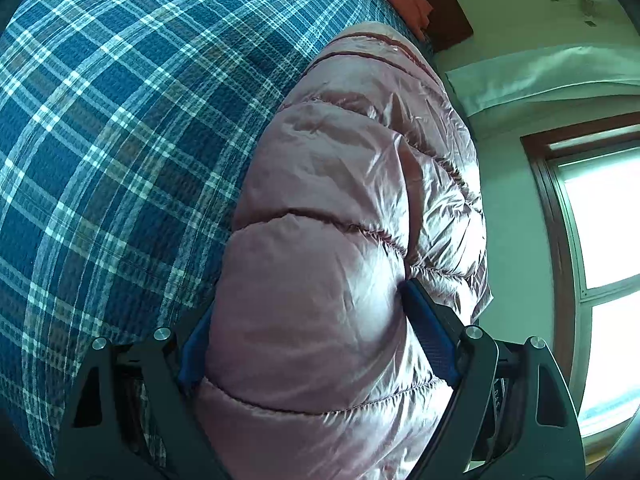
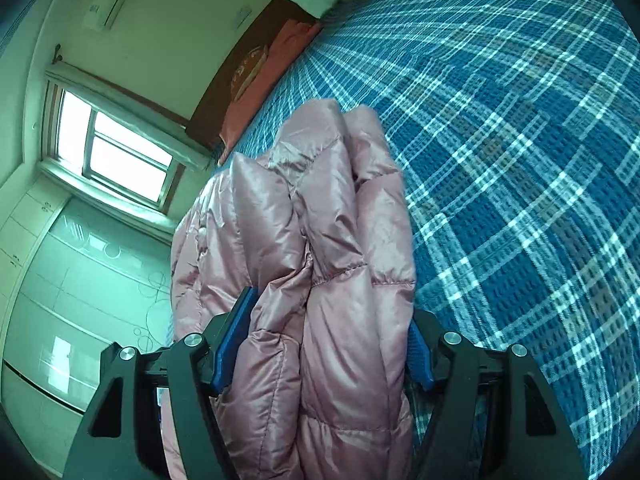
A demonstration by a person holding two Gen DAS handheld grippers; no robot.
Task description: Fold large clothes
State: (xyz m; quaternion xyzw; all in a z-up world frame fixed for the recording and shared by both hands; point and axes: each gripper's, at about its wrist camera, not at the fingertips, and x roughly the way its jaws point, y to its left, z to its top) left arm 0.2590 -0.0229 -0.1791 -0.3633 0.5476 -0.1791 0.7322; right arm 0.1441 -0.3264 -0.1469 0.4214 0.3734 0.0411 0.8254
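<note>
Both grippers [image 1: 316, 344] [image 2: 332, 344] clamp wide on the pink puffer jacket [image 1: 352, 208] — lengthwise away across the plaid bedspread [image 1: 120, 140].

jacket [image 1: 340, 220] on bed [image 1: 100, 160] | between fingers [image 1: 430, 340] of both grippers | window [image 1: 600, 220] beyond

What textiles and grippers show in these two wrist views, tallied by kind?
Pink puffer jacket: 1, bundled between the pads of both grippers
Blue plaid bedspread: 1
Red-orange folded cloth at the head of the bed: 1
Grippers: 2, the left gripper and the right gripper
Total: 5
</note>
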